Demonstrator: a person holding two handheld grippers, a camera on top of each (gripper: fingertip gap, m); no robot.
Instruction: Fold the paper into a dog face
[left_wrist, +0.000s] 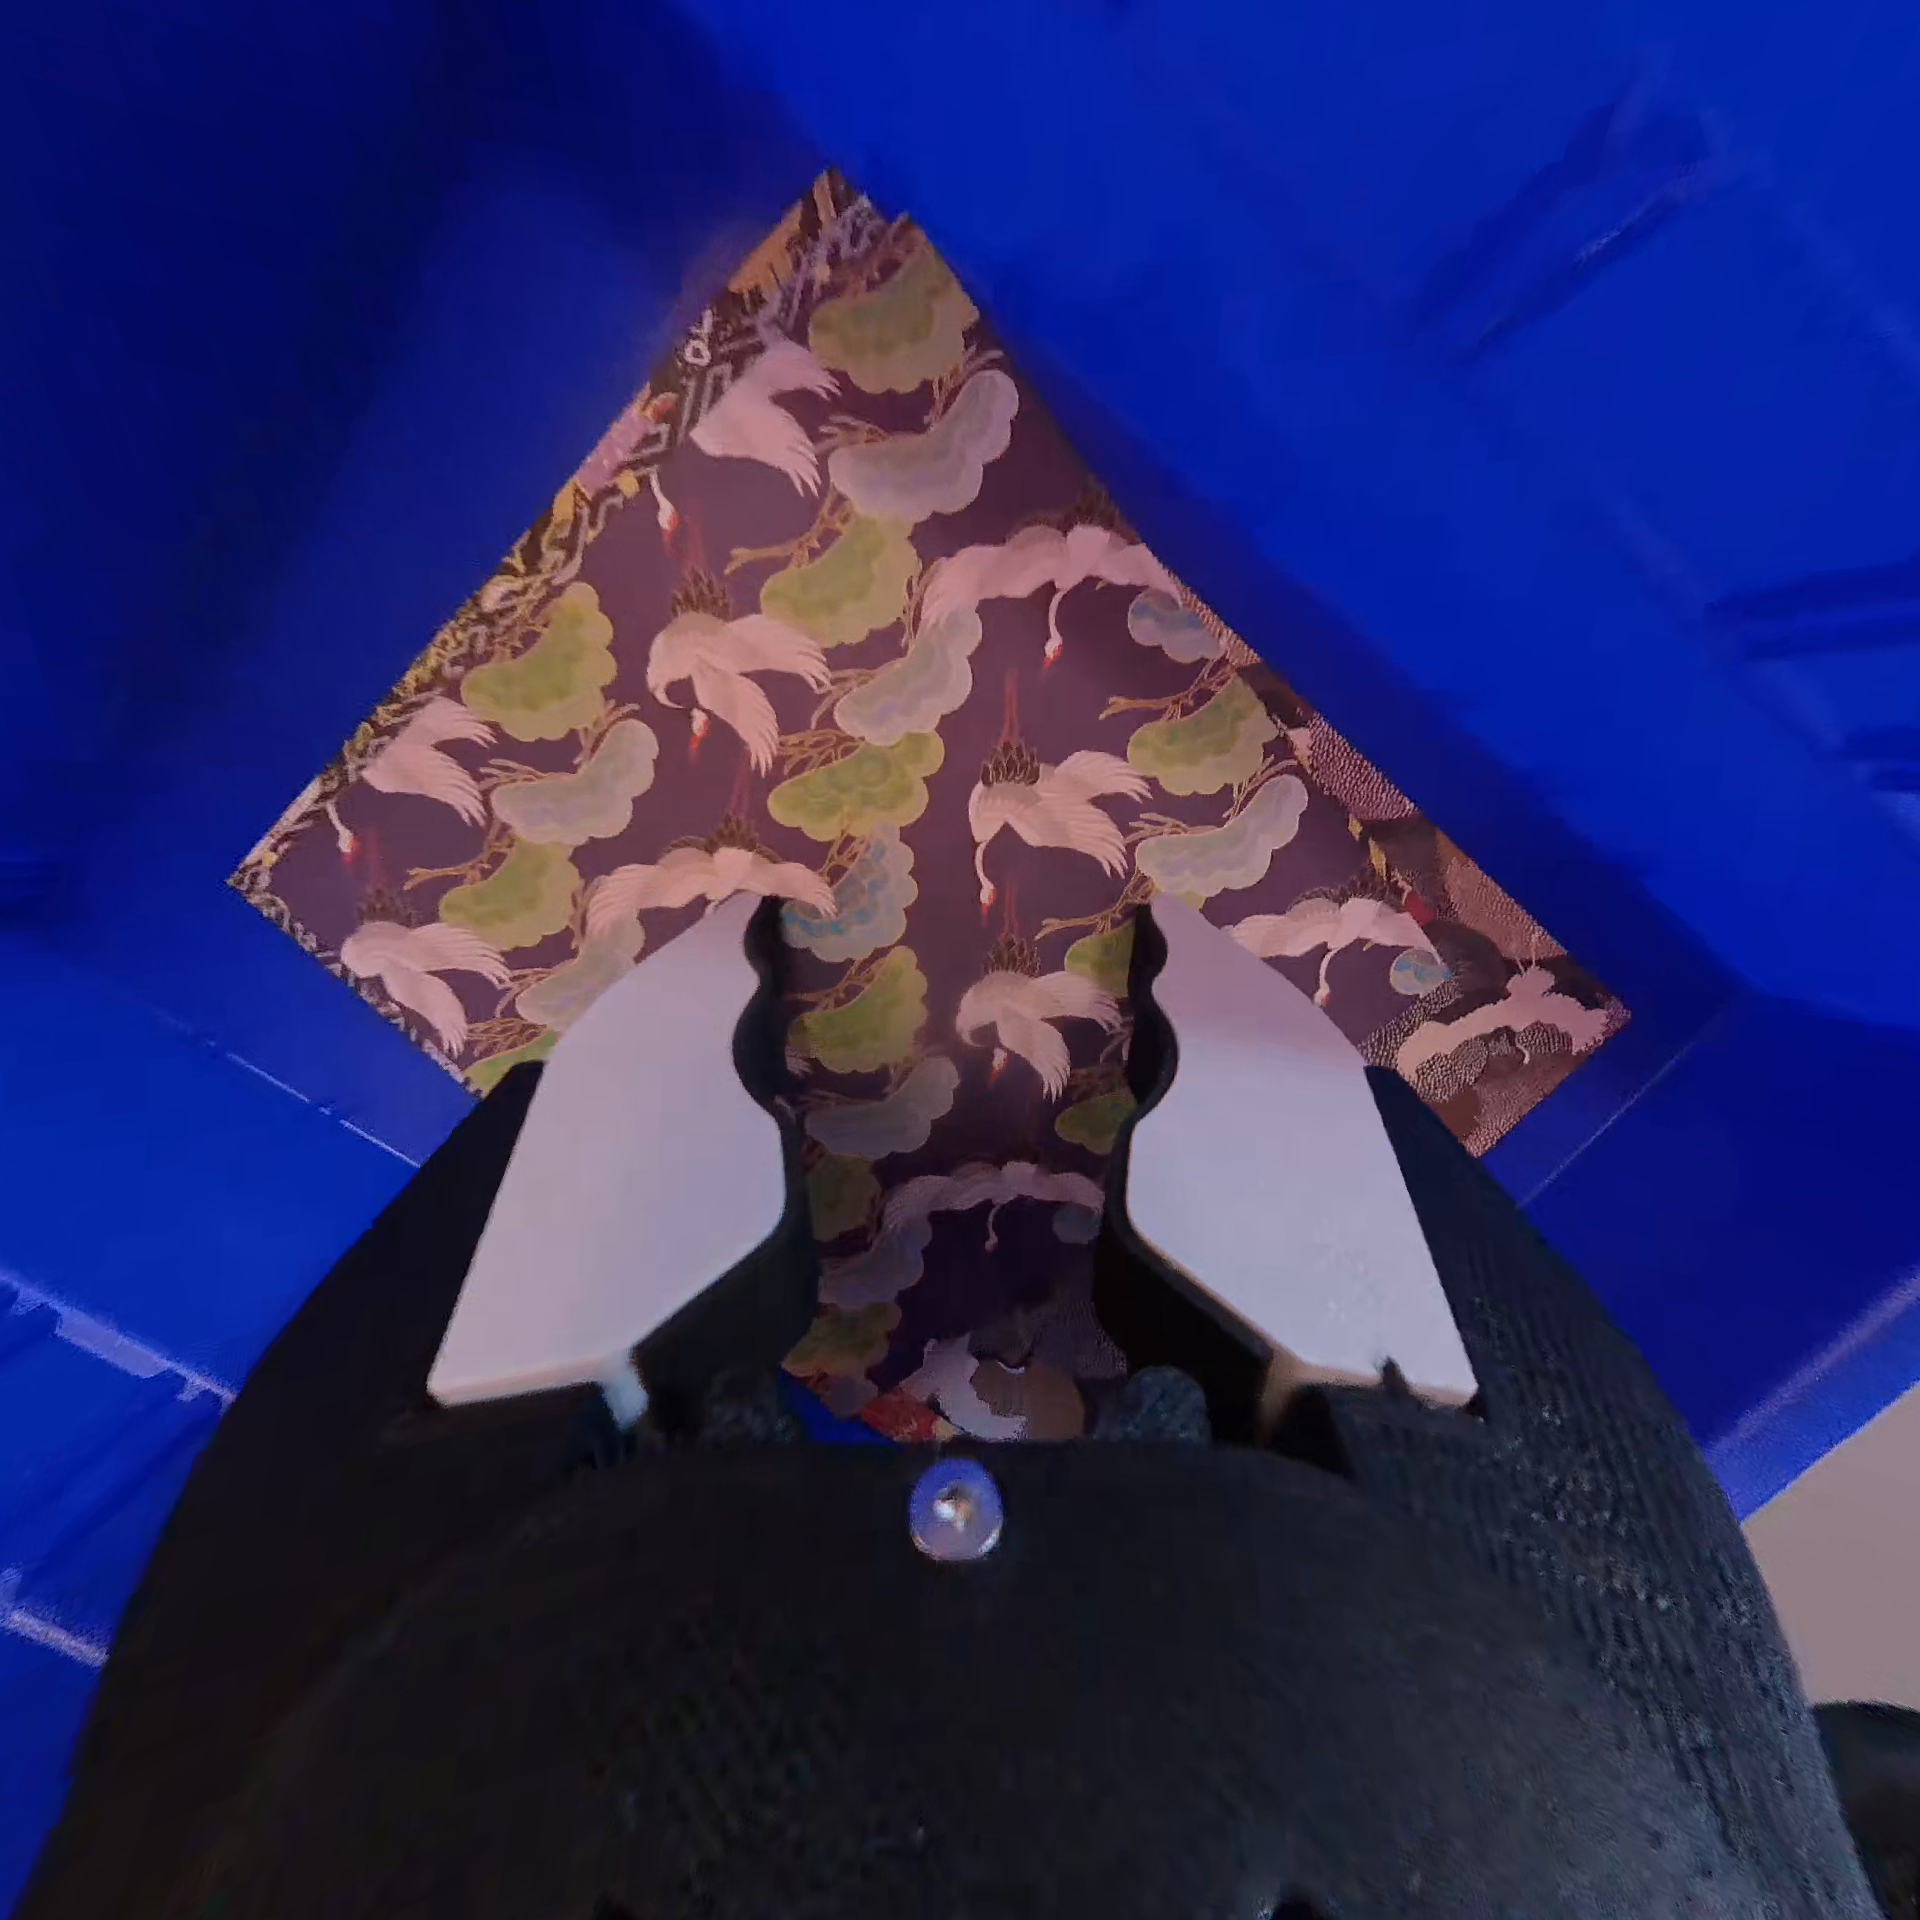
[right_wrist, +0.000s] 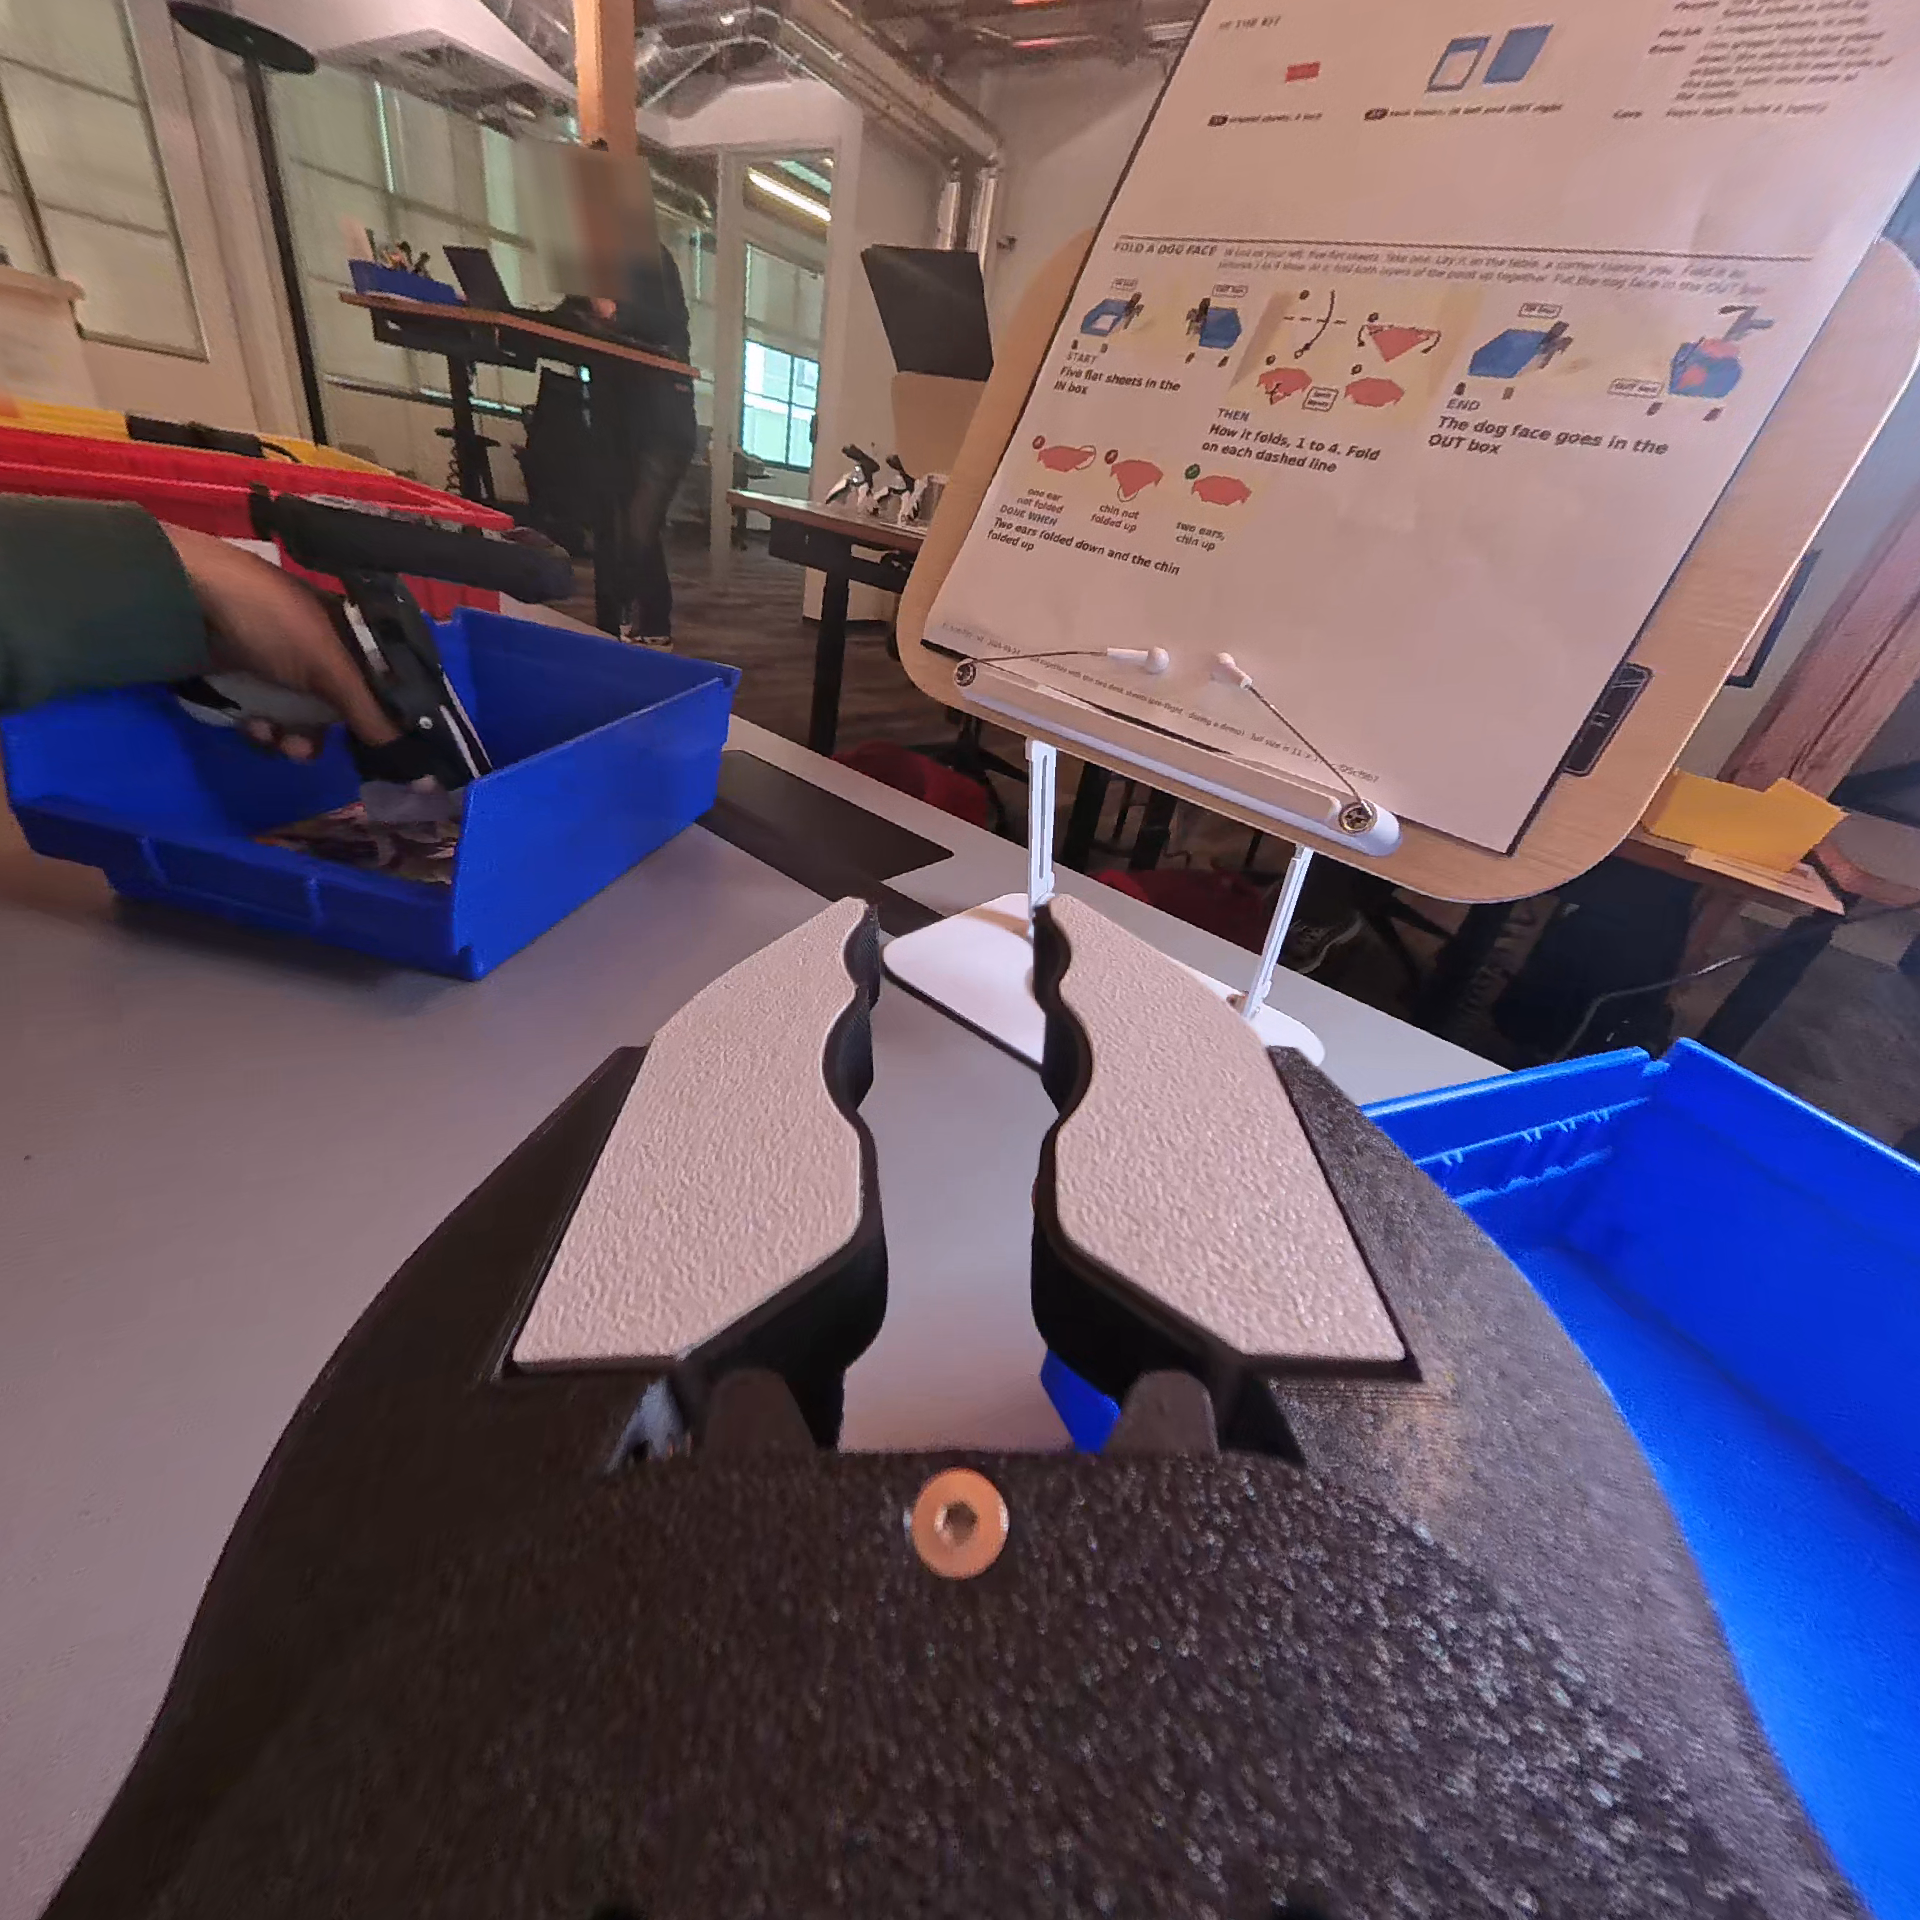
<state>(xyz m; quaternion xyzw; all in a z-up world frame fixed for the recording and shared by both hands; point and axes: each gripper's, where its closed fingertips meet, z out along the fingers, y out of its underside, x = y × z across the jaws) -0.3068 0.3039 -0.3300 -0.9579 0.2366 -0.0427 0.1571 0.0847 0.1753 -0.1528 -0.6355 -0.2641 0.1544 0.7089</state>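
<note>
Over patterned paper (left_wrist: 914, 665), parted left claw (left_wrist: 956, 914)

Open-plan lab or workshop-style office. Exposed silver ceiling ducts (right_wrist: 727, 62) and pipes overhead. Glass-partition walls (right_wrist: 436, 208) at back. Black-framed standing desk with wooden top (right_wrist: 520, 332), open laptop (right_wrist: 478, 275) on it, person (right_wrist: 634, 416) standing beside. Grey worktable (right_wrist: 260, 1091) carrying blue plastic bins (right_wrist: 582, 790), wooden-backed instruction sheet on white stand (right_wrist: 1403, 468). Red and yellow plastic bins (right_wrist: 156, 457) stacked at left.

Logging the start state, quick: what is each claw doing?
Left claw: open, over the patterned paper in the blue bin.
Right claw: open, empty.
</note>
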